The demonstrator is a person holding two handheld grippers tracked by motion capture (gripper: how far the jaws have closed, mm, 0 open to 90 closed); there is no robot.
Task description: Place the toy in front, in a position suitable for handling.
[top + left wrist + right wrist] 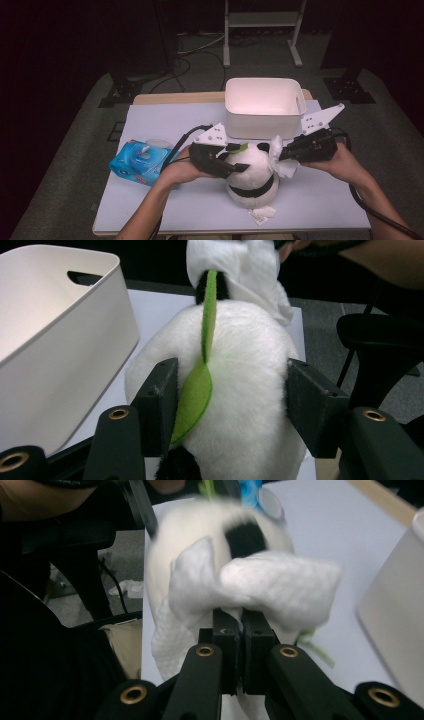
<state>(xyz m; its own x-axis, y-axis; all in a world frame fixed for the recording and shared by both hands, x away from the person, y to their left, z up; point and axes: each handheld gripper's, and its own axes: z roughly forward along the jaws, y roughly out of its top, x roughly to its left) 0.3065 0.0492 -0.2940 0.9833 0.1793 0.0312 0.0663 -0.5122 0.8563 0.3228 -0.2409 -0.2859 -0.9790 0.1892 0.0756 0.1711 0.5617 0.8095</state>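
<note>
So the round white plush panda toy with black ears and a green felt leaf on top [252,172] sat on the pale grey table [165,200], near its front edge, just in front of the white plastic storage bin with handle cut-outs [262,107]. The left gripper [231,165] had its jaws either side of the plush head, pads pressed into the fur, so it was clamped on the toy. The right gripper [282,156] had its jaws together, pinching a crumpled white tissue [250,587] held up against the panda's head by one black ear.

Handling-wise the panda looked light and squishy, so it would probably give under the pads rather than slip; grabbing across the widest part of the head seemed the safest bet, not the floppy leaf or the paper tag [261,214] at its base. The tissue was flimsy and would likely tear if tugged hard. Off to the left lay a blue pack of wet wipes [140,161], well apart from the bin.
</note>
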